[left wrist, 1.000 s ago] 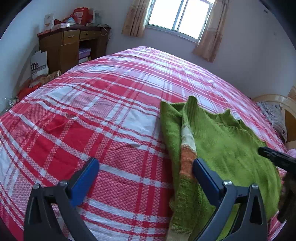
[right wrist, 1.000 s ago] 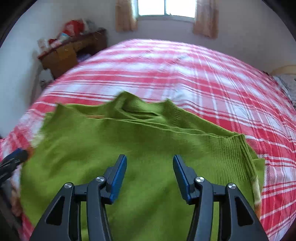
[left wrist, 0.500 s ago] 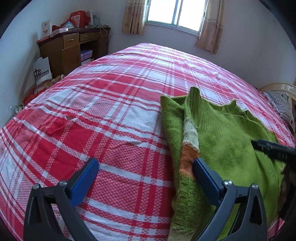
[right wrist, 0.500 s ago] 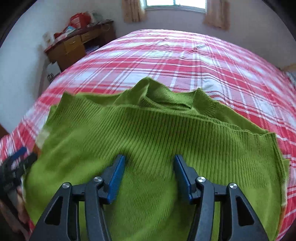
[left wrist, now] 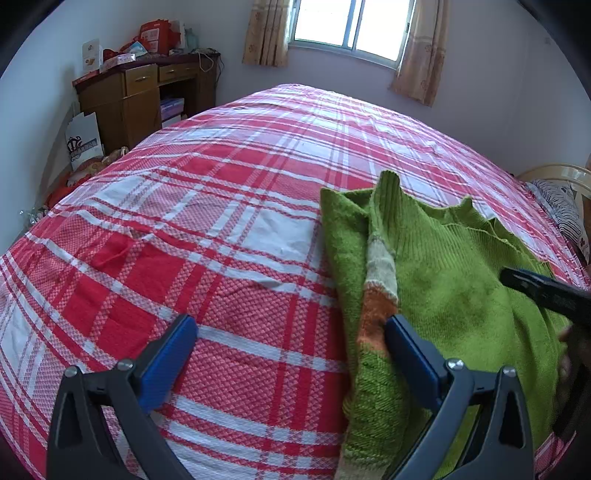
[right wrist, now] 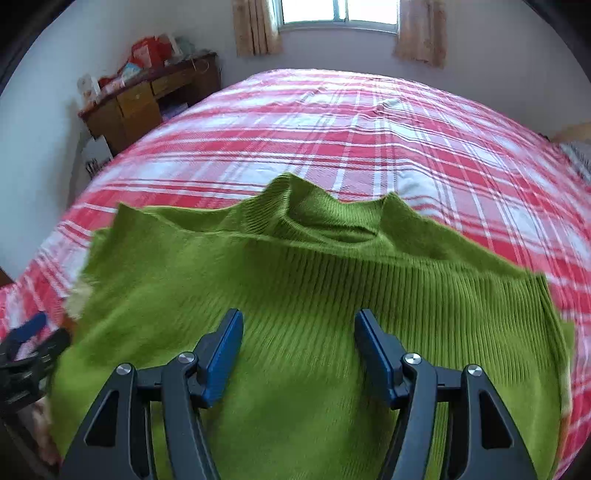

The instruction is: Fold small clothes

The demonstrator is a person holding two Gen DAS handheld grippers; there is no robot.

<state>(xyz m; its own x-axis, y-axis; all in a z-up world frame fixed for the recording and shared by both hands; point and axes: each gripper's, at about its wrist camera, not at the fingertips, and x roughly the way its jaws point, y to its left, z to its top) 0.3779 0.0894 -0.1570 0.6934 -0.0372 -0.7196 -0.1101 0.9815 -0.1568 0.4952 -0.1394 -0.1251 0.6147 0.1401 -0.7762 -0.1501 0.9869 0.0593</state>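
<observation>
A green knitted sweater [right wrist: 314, 295] lies on the red-and-white plaid bed [right wrist: 332, 122], its collar pointing away from me. In the left wrist view the sweater [left wrist: 454, 280] shows a folded left edge with a cream and orange sleeve band [left wrist: 380, 291]. My left gripper [left wrist: 291, 332] is open and empty, its right finger over the sweater's left edge and its left finger over the bedspread [left wrist: 184, 236]. My right gripper [right wrist: 299, 328] is open and empty, low over the middle of the sweater. It also shows in the left wrist view [left wrist: 546, 291] at the right edge.
A wooden desk [left wrist: 144, 96] with boxes on top stands at the back left by the wall. A curtained window [left wrist: 351, 26] is behind the bed. A chair with striped cloth [left wrist: 561, 199] is at the right. Bags lie on the floor at the left [left wrist: 83, 140].
My right gripper has moved forward and lower over the sweater. My left gripper has stayed almost still beside the sweater's left edge. Both stayed open.
</observation>
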